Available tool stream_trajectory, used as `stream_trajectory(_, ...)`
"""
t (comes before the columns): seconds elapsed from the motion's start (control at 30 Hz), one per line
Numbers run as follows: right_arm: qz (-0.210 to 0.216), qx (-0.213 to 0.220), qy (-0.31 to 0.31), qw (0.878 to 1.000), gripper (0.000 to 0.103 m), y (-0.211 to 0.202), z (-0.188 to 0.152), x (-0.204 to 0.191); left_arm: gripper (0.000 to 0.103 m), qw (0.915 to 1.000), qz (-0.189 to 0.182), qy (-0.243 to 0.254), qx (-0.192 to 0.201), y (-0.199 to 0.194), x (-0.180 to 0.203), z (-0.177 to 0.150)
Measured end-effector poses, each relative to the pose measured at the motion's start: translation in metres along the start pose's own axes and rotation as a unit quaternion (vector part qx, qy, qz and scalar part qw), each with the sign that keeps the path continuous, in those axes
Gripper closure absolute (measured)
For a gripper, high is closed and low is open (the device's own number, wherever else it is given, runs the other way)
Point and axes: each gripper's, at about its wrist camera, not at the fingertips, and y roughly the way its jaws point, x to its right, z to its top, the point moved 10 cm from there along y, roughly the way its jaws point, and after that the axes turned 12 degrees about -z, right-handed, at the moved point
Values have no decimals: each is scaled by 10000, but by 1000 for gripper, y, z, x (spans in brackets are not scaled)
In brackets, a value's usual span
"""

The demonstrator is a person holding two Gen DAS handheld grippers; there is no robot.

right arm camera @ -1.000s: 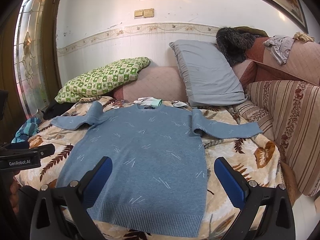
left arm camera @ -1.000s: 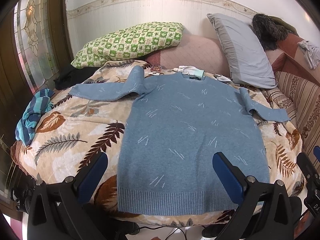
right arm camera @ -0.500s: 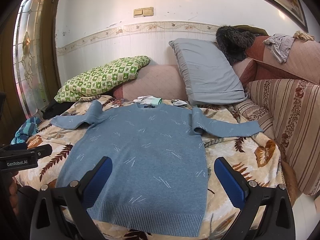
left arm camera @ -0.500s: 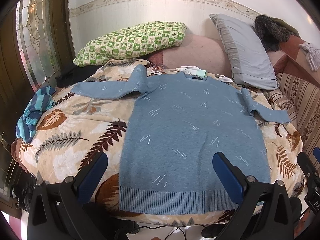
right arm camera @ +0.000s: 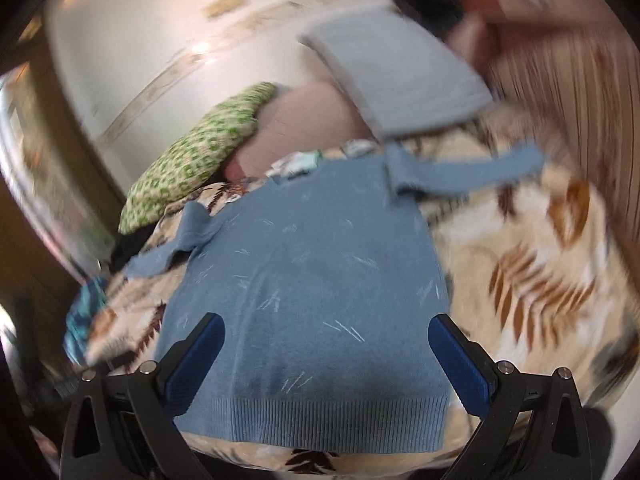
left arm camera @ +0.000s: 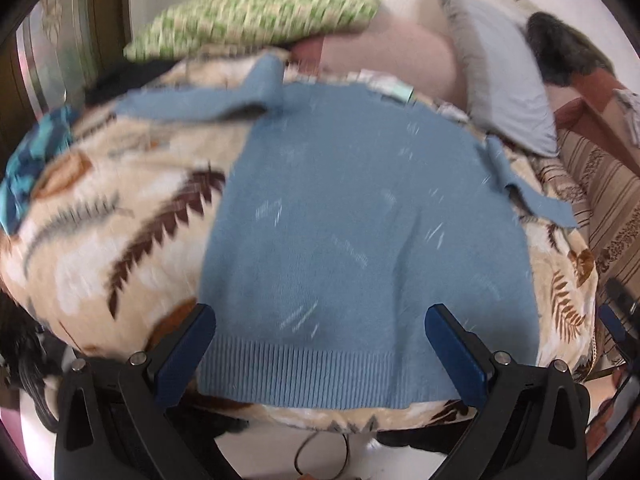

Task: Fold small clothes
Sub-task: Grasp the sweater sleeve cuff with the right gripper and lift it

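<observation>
A blue knit sweater (left arm camera: 352,216) with white flecks lies flat on the leaf-print blanket (left arm camera: 104,248), sleeves spread, ribbed hem nearest me. It also shows in the right wrist view (right arm camera: 312,288). My left gripper (left arm camera: 320,348) is open and empty, just above the hem, left of its middle. My right gripper (right arm camera: 326,352) is open and empty, over the hem's right part. Both views are blurred by motion.
A green checked pillow (left arm camera: 256,20) and a grey pillow (left arm camera: 504,80) lean at the back. A striped teal cloth (left arm camera: 28,160) lies at the blanket's left edge. A striped sofa side (left arm camera: 608,208) is on the right. Small folded clothes (right arm camera: 300,162) sit behind the collar.
Both grippers have moved forward and down toward the sweater's hem. The right view has tilted. Both stay open. The sweater has not moved.
</observation>
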Motion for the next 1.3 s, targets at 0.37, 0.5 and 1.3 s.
stream_trajectory(0.37, 767, -369, 2357, 9681, 1, 82, 84, 146, 0, 9998, 146, 28, -112, 35, -13, 8)
stream_trajectory(0.5, 994, -311, 3105, 9448, 11, 123, 139, 202, 0, 9997, 117, -141, -177, 52, -22, 12)
stream_trajectory(1.3, -876, -458, 3037, 9476, 97, 260, 219, 306, 0, 9988, -65, -463, 115, 88, -65, 56)
